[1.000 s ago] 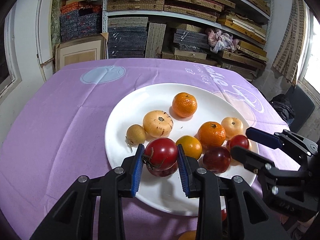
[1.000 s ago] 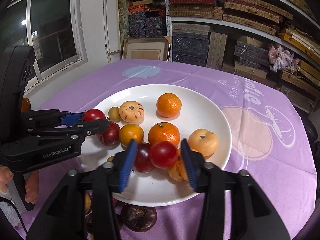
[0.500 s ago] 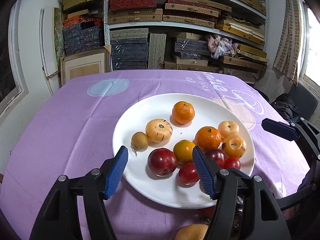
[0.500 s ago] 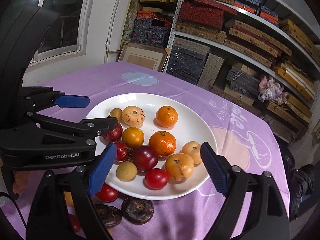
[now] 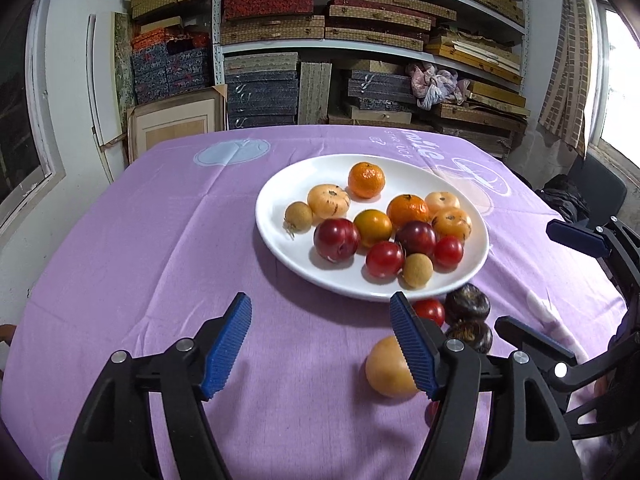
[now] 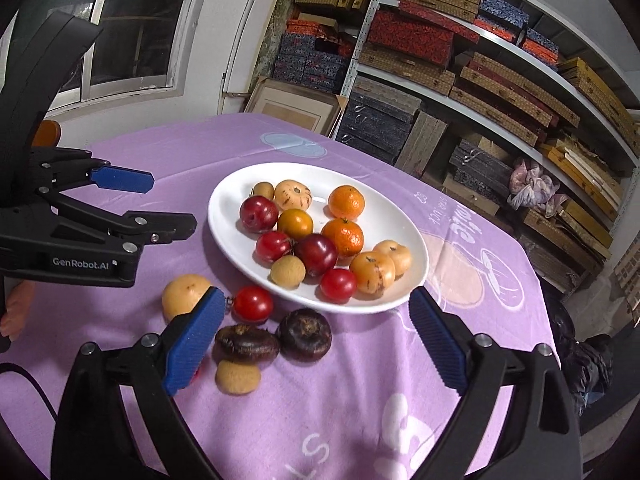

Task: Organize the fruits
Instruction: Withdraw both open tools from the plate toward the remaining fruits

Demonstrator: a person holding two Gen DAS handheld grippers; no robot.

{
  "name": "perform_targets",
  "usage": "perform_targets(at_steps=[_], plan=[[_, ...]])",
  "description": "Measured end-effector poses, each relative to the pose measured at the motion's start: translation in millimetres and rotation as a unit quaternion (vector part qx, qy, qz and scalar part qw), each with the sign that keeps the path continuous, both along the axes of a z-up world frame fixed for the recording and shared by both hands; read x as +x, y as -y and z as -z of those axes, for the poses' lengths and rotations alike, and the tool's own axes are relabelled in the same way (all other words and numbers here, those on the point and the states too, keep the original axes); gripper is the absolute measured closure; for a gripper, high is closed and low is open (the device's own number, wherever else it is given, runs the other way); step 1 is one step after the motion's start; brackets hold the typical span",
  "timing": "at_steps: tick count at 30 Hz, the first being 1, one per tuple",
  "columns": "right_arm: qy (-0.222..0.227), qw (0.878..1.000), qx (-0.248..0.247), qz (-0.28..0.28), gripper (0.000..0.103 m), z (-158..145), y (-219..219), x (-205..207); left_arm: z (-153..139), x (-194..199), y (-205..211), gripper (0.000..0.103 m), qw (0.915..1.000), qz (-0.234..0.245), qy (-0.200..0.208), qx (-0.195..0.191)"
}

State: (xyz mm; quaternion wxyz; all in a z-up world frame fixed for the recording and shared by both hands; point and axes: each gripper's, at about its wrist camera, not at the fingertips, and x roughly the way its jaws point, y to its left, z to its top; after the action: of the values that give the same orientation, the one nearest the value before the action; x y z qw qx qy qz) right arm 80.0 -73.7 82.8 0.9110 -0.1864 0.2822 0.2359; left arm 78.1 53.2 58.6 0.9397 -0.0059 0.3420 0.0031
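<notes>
A white plate (image 5: 280, 248) (image 6: 232, 208) on the purple cloth holds several fruits: oranges, red plums, small red tomatoes, tan longans. The big red plum (image 5: 335, 239) and a small red tomato (image 6: 338, 285) lie free on it. My left gripper (image 5: 318, 312) (image 6: 170, 204) hangs short of the plate's near rim, jaws opening, only cloth between them. My right gripper (image 6: 316, 300) (image 5: 526, 276) is also back from the plate, jaws opening wide and holding nothing. Off the plate lie a yellow fruit (image 5: 386, 372) (image 6: 184, 294), a red tomato (image 6: 253, 304), two dark fruits (image 6: 246, 344) (image 6: 305, 334) and a longan (image 6: 238, 376).
Shelves (image 5: 360, 40) stacked with boxes stand behind the table. A framed panel (image 5: 176, 124) leans at the back left, a window (image 6: 132, 40) is on the left wall. Part of a hand (image 6: 18, 312) shows under the left gripper. Dark bags (image 6: 588, 364) sit on the right.
Both grippers let go of their red fruits onto the plate, opened wide and drew back toward the table's near side. The loose fruits on the cloth have come into view.
</notes>
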Motion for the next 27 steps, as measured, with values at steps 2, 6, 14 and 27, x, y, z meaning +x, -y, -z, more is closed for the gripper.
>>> perform_targets(at_steps=[2,6,14,27], plan=[[-0.011,1.0,0.01,-0.002,0.009,7.7,8.5,-12.0,7.0,-8.9,4.1,0.031,1.0,0.007,-0.005,0.002],[-0.052,0.998,0.034,-0.005,0.008,23.8,18.8,-23.4,25.0,-18.8,15.0,0.03,0.9993,0.022,-0.025,0.014],[-0.052,0.999,0.008,-0.007,0.008,30.2,7.9,-23.6,36.2,-15.3,25.0,0.025,0.9984,0.037,-0.038,0.022],[-0.052,0.999,0.006,-0.003,0.007,30.0,8.5,-18.6,38.3,-13.2,23.3,0.023,0.998,0.04,-0.048,0.01]])
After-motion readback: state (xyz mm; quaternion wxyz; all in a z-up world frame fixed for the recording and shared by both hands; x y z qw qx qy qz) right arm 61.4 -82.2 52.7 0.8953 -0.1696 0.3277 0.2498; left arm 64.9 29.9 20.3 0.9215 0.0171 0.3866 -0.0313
